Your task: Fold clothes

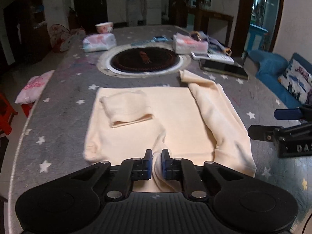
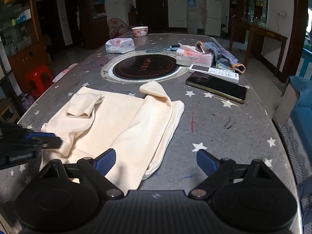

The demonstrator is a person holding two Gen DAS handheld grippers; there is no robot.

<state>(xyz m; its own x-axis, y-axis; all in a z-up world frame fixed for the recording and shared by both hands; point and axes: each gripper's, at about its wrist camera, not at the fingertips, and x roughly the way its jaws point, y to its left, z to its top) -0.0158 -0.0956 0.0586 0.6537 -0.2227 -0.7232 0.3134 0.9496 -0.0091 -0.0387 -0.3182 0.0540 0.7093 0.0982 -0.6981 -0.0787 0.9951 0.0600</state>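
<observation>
A cream long-sleeved garment (image 1: 171, 120) lies flat on the grey star-patterned table (image 1: 64, 113). One sleeve (image 1: 126, 107) is folded onto its left part; the other sleeve (image 1: 214, 105) lies along its right side. My left gripper (image 1: 156, 156) is shut on a bunched fold of the garment at its near edge. My right gripper (image 2: 156, 159) is open and empty above the garment's near right edge (image 2: 148, 156). The right gripper also shows at the right of the left wrist view (image 1: 273, 124). The left gripper shows at the left of the right wrist view (image 2: 48, 140).
A round black hotplate (image 2: 144, 66) is set in the table's middle. Behind and right of it lie a phone (image 2: 216, 86), a remote (image 2: 213, 72), tissue boxes (image 2: 194, 56), a knitted cloth (image 2: 224, 54) and a pink bowl (image 2: 140, 31). A red stool (image 2: 39, 78) stands left.
</observation>
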